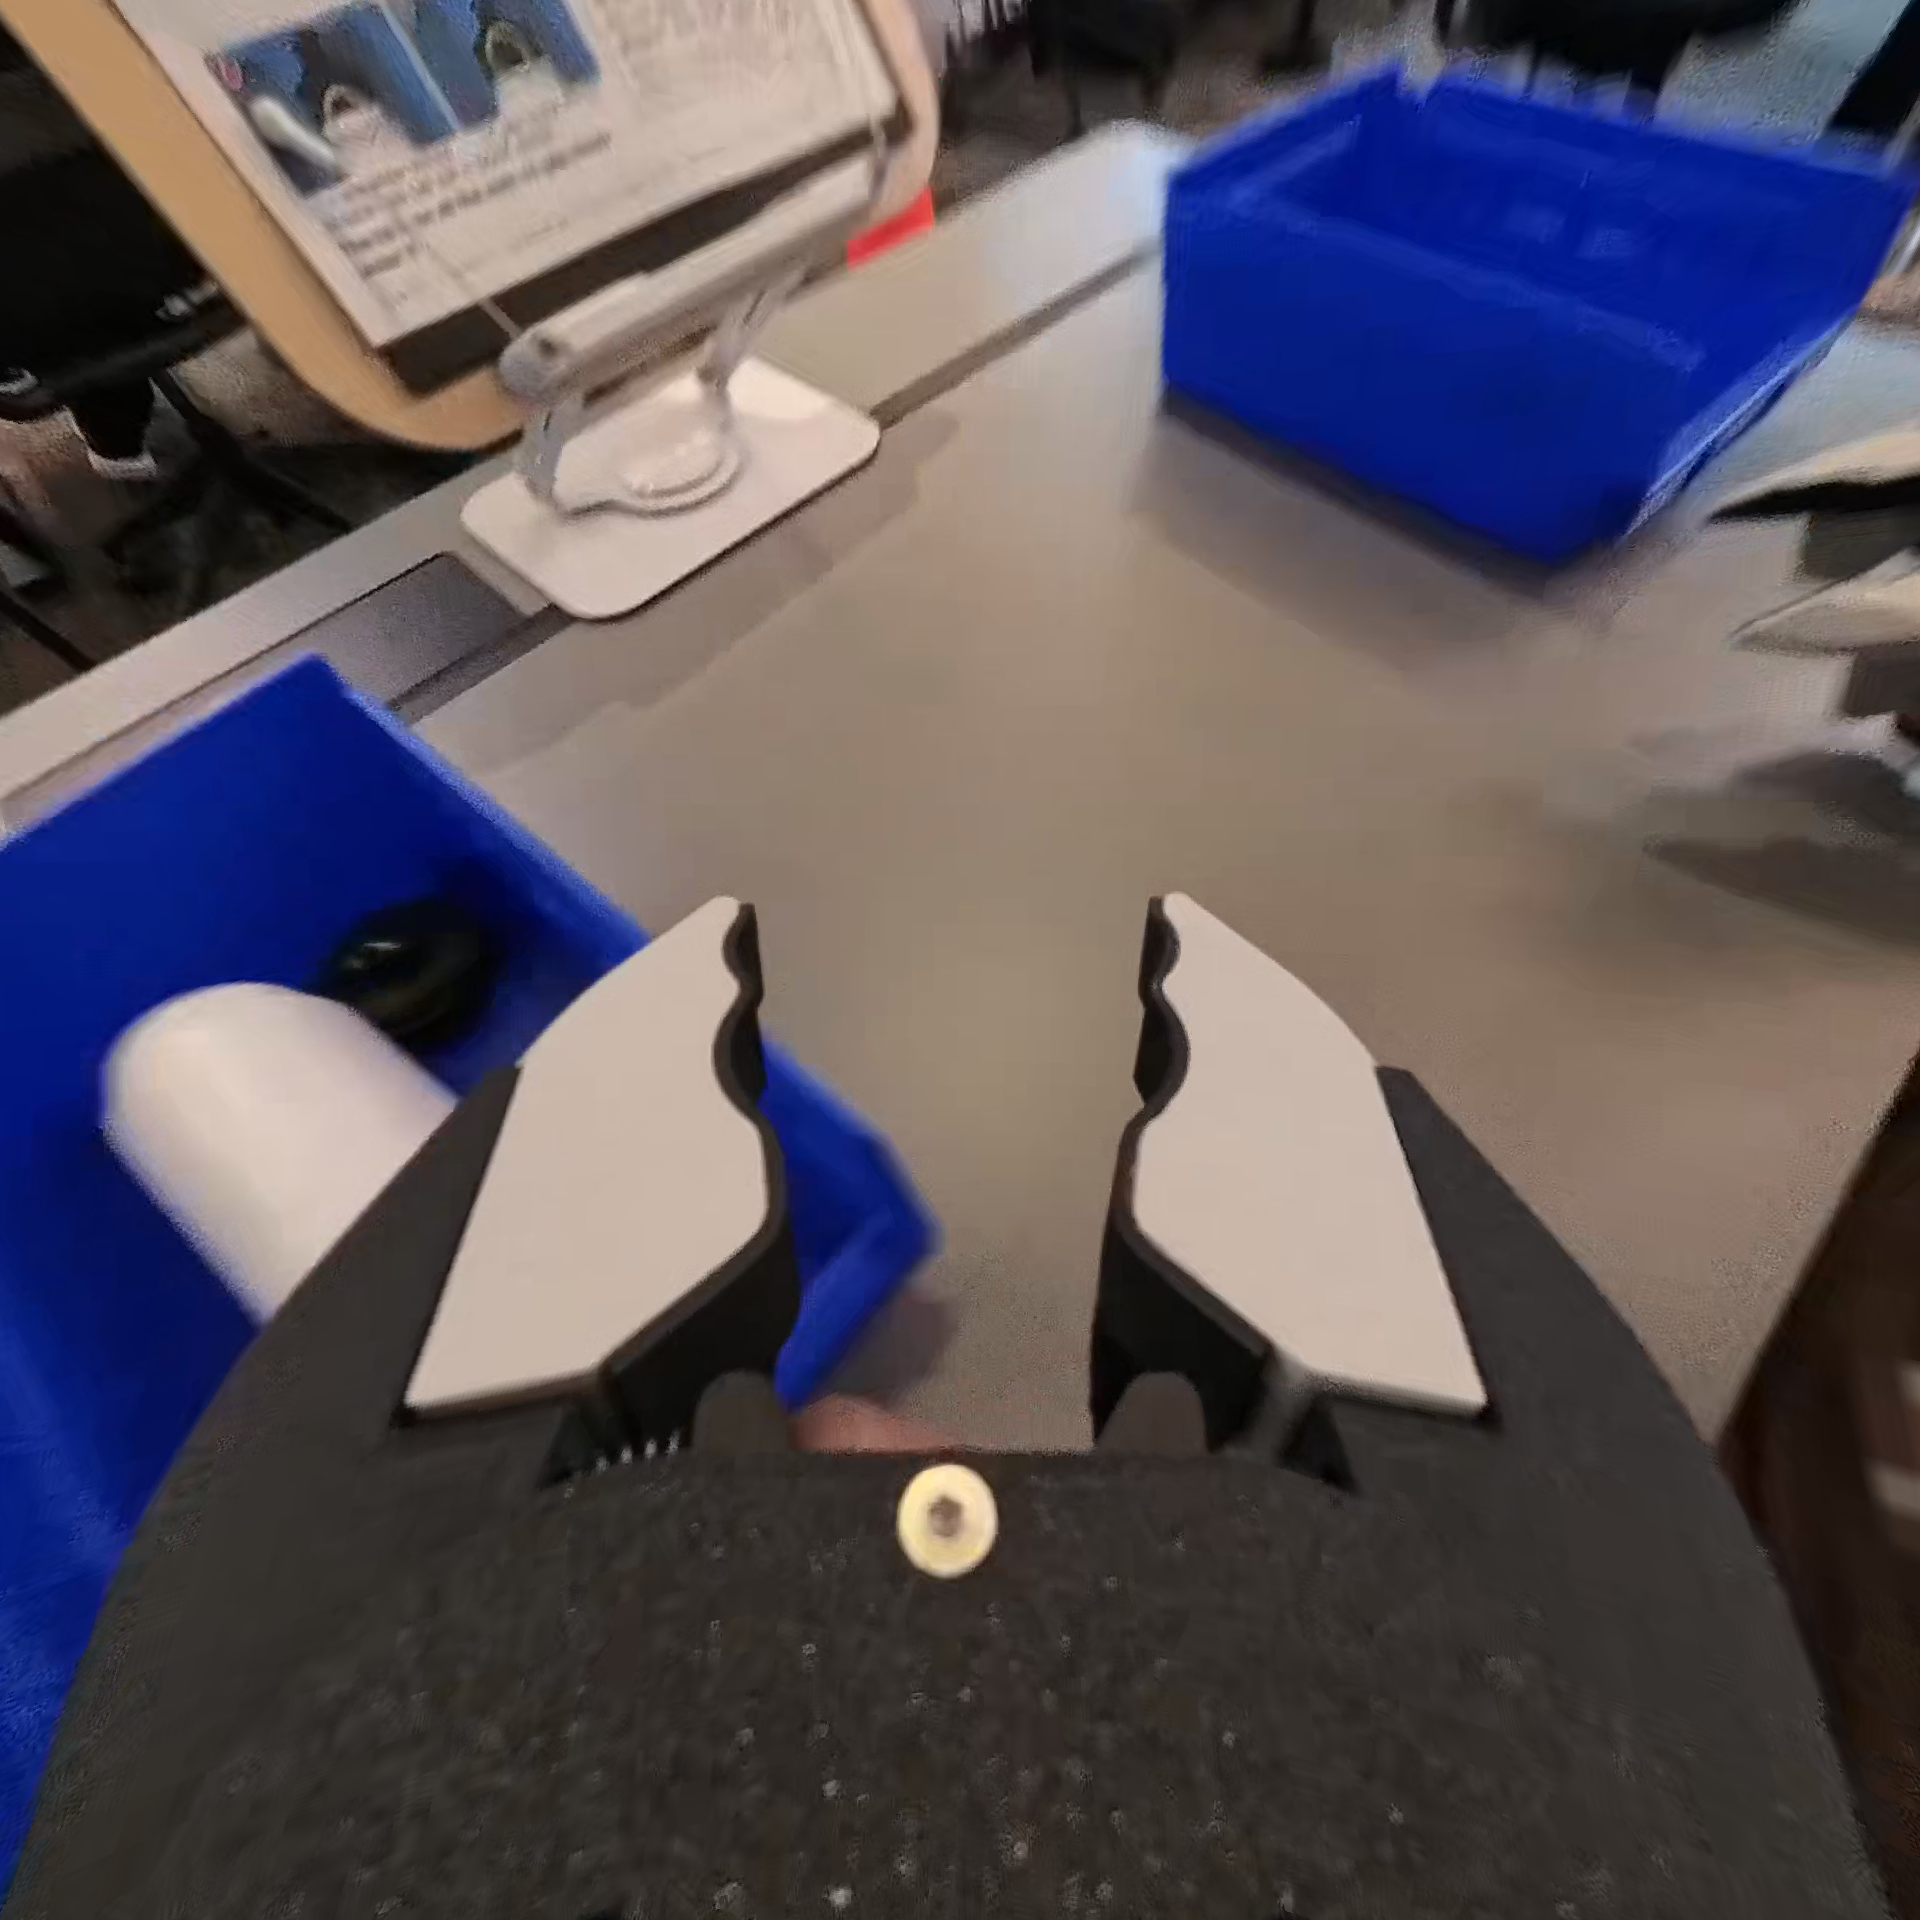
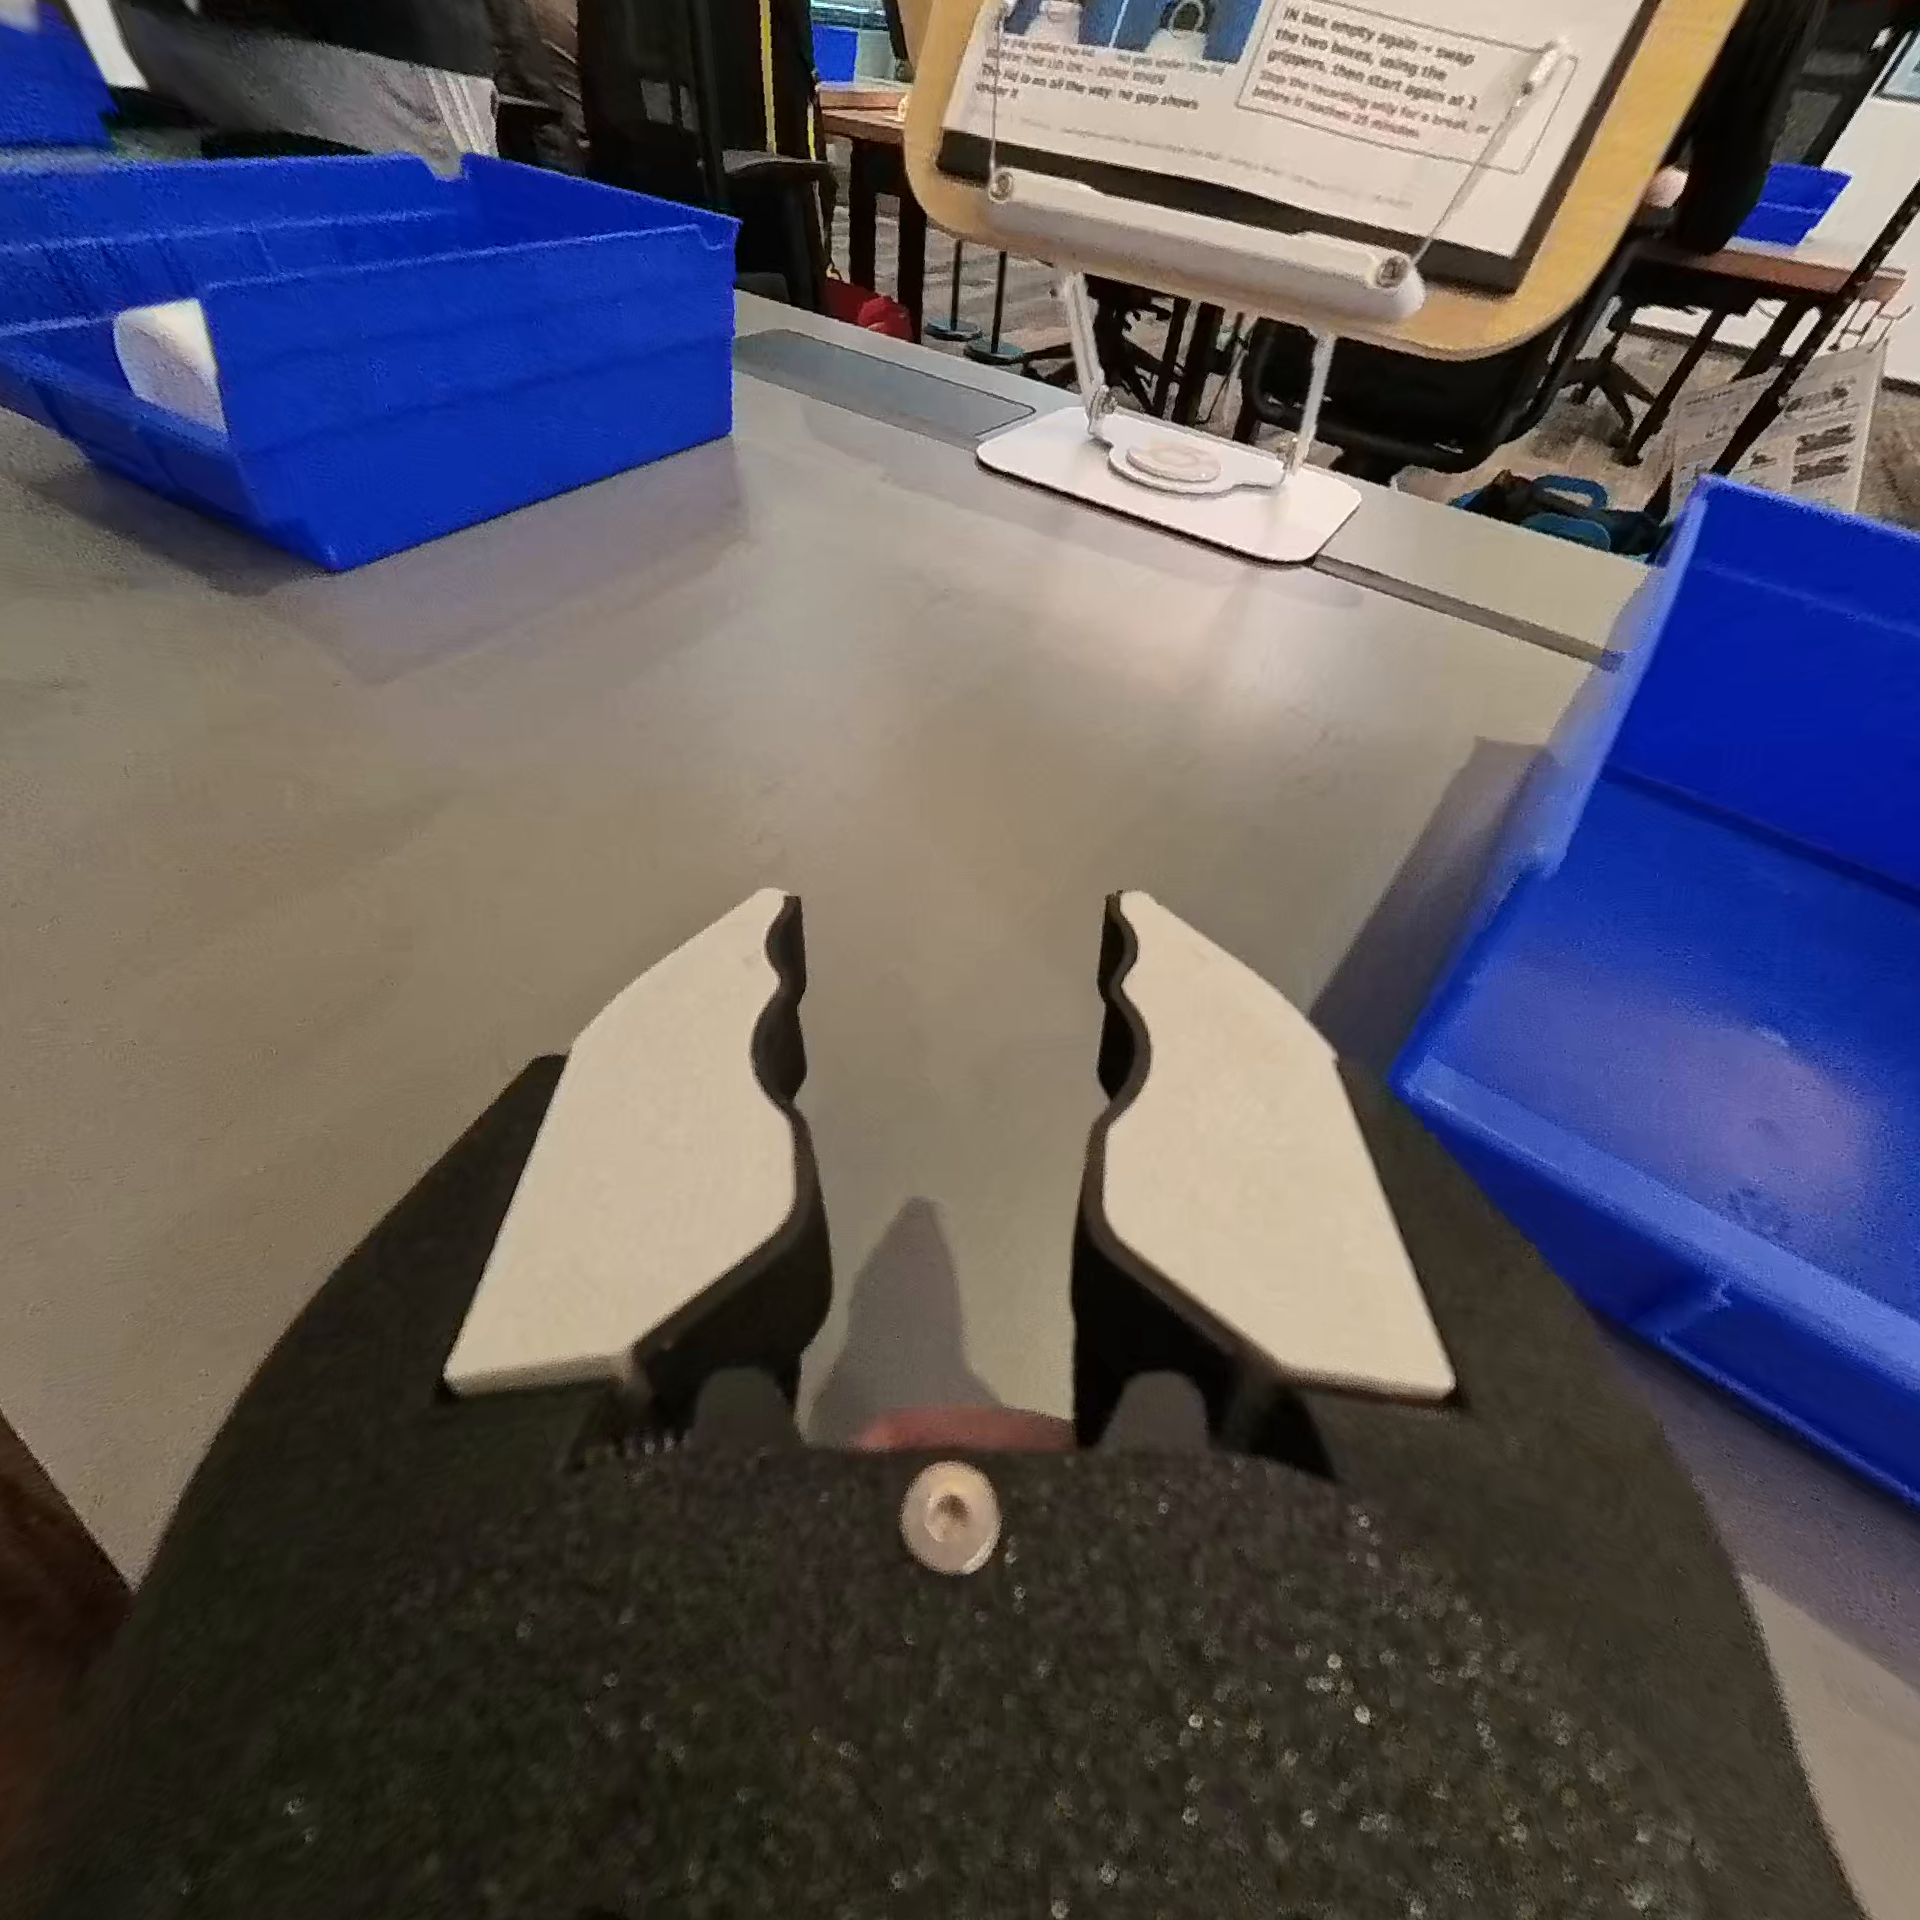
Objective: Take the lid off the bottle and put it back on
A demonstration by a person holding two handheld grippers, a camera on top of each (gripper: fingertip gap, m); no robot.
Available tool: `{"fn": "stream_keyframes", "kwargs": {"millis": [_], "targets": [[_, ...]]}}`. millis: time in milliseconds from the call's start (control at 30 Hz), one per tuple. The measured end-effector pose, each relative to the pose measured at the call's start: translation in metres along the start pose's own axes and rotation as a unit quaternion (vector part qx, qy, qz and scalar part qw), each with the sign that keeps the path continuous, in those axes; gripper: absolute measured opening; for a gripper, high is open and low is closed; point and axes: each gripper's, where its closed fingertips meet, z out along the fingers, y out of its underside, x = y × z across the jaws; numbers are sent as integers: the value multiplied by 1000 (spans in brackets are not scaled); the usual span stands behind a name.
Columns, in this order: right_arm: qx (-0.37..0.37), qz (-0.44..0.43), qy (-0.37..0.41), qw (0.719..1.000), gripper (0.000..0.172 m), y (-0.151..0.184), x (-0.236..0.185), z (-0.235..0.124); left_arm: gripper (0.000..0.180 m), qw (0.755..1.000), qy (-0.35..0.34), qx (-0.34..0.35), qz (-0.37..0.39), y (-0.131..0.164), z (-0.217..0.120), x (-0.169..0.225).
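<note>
Left gripper [image 1: 951, 997] agape, blurred white bottle [image 1: 260, 1122] half-hidden in bin [image 1: 208, 831]

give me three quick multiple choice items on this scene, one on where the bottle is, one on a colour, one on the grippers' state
1. Where does the white bottle lie?
A. in the left blue bin
B. on the bare table
C. on the stand

2. What colour is the bottle's lid?
A. red
B. black
C. white

3. How do the left gripper and right gripper stand?
A. both open, nothing between the fingers
B. both holding the bottle
C. one holding the lid

Answers: 1 A, the bin walls surround it; 2 B, a dark cap sits at the bottle's end; 3 A, only grey table shows between the fingers.
</note>
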Motion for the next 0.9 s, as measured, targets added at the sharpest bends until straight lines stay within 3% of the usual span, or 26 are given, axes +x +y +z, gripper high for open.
{"fn": "stream_keyframes", "kwargs": {"millis": [167, 367, 533, 600, 667, 900], "targets": [[-2, -4, -6, 1000, 54, 0, -6, 1, 78, 980, -50, -171, 84, 19, 38, -124], [-15, -11, -10, 1000, 54, 5, -10, 3, 83, 938, -37, -340, 61, 75, 105, -202], [-27, -17, -6, 999, 53, 12, -11, 1, 81, 902, -16, -429, 34, 123, 132, -220], [-27, -15, -2, 1000, 53, 13, -9, 0, 86, 893, -11, -449, 39, 128, 134, -222], [-27, -9, 0, 1000, 53, 14, -7, -2, 65, 900, 4, -432, 53, 123, 138, -217], [-32, -9, 3, 999, 52, 16, -7, -3, 61, 903, 11, -420, 86, 121, 136, -211]]}}
